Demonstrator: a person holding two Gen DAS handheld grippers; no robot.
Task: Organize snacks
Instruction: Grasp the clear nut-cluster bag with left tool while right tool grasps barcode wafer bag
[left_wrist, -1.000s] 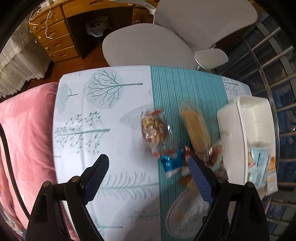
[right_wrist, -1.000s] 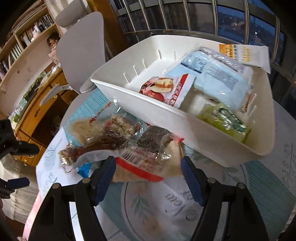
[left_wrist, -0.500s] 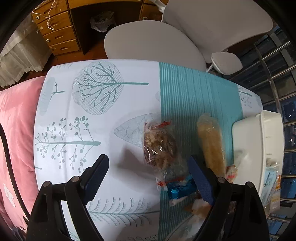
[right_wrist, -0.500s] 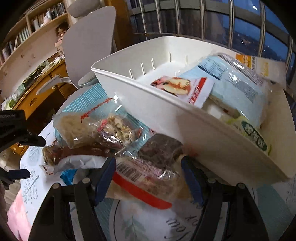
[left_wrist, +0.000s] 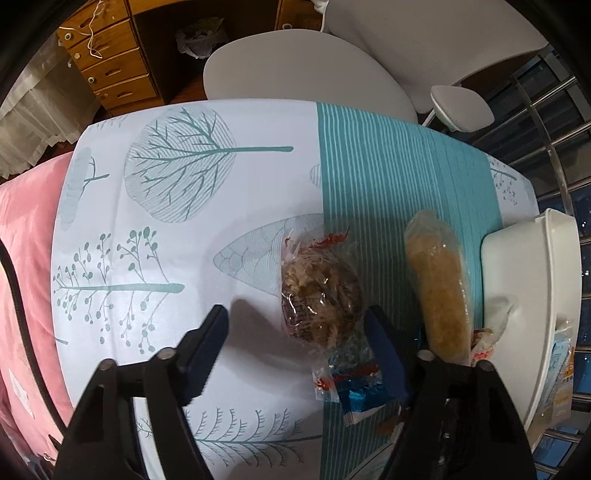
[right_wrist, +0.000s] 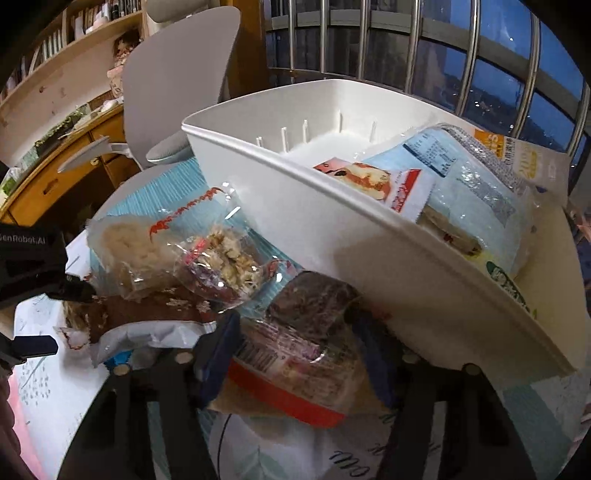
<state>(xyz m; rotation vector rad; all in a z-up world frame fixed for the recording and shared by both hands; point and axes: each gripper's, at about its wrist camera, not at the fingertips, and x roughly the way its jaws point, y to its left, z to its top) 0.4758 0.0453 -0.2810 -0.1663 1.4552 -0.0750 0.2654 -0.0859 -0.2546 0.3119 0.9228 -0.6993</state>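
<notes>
Bin at 1 o'clock holds roughly 4 packets; about 5 remain outside. Right gripper closing around dark bun pack; left gripper closing, brown pastry between, untouched.

"GenRobot.AI", first letter cut off, on left gripper; pkg labels prob. unreadable.

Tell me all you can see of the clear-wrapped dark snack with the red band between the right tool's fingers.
The dark snack pack is a crinkly clear wrapper around a dark brown cake-like block, with a barcode label and a red band along its near edge. It lies flat on the tablecloth, close against the outer wall of the white basket. The right tool straddles it, jaws closing, the blue fingers at or near its sides.
</notes>
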